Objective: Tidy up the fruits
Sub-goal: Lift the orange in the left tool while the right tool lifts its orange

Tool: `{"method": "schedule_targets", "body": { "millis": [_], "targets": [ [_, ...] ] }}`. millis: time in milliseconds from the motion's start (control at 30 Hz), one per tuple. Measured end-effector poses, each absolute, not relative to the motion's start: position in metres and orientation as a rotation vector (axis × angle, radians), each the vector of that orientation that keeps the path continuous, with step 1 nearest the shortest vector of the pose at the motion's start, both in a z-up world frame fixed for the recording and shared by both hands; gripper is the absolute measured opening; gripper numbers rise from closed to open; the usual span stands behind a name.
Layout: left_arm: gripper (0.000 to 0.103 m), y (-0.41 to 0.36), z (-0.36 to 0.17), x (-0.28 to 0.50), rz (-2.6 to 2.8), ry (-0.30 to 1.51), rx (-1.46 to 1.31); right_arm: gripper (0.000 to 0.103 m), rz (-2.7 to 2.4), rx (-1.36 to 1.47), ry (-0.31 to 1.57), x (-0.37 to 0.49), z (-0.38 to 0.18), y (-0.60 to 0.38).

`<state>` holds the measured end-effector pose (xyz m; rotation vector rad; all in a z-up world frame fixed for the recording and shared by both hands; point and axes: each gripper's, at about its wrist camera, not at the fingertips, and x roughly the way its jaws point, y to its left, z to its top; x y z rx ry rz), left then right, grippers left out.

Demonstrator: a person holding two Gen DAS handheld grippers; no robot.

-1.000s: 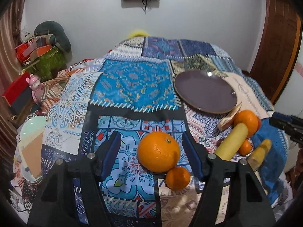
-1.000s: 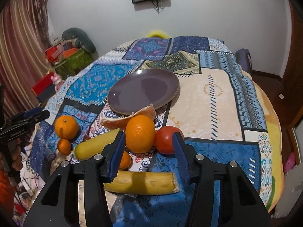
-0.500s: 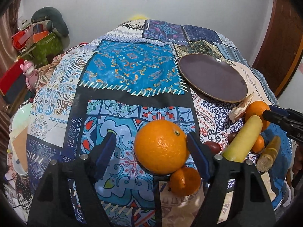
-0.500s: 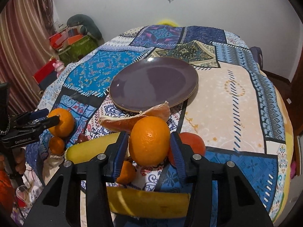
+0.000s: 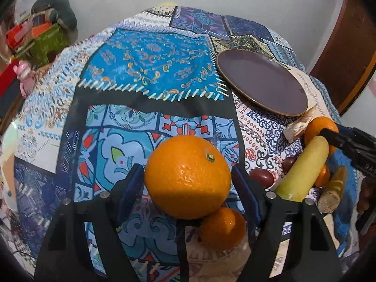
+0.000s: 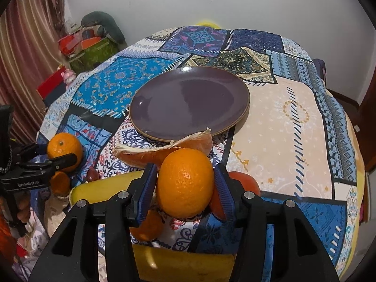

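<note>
Each gripper straddled an orange, ready to lift it to the plate [image 6: 150,108]: the left gripper [image 5: 188,185] spread around its orange [image 5: 187,176], the right gripper [image 6: 185,188] pinching its orange [image 6: 185,183].

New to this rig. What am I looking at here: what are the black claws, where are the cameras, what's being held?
No robot: a person holds a two-finger gripper in each hand, with a fisheye camera on each looking along its fingers. One picture is from the left gripper, one from the right gripper. On the patterned cloth lie a purple plate, oranges, a banana, a tomato and orange peel. The left jaws, just opening, straddle a large orange, not gripping. The right jaws, just opened slightly, hug another orange; whether they grip is unclear.
</note>
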<state>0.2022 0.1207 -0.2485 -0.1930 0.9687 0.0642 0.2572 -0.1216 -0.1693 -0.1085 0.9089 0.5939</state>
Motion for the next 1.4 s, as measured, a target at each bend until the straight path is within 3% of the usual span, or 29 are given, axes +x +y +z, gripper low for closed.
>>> {"method": "schedule_targets", "body": {
  "millis": [133, 233, 567, 1400],
  "targets": [
    [0.076, 0.122, -0.249, 0.202, 0.075, 0.964, -0.196, 0.049, 0.592, -0.139, 0.908, 0.259, -0.171, -0.119],
    [0.069, 0.122, -0.247, 0.203, 0.062, 0.958, -0.209, 0.047, 0.589, -0.142, 0.906, 0.260, -0.171, -0.119],
    [0.068, 0.118, -0.237, 0.202, 0.071, 0.972, -0.195, 0.046, 0.607, -0.116, 0.861, 0.250, -0.153, -0.123],
    [0.068, 0.074, -0.132, 0.241, 0.015, 0.736, -0.081, 0.046, 0.492, -0.109, 0.556, 0.270, -0.059, -0.153]
  ]
}}
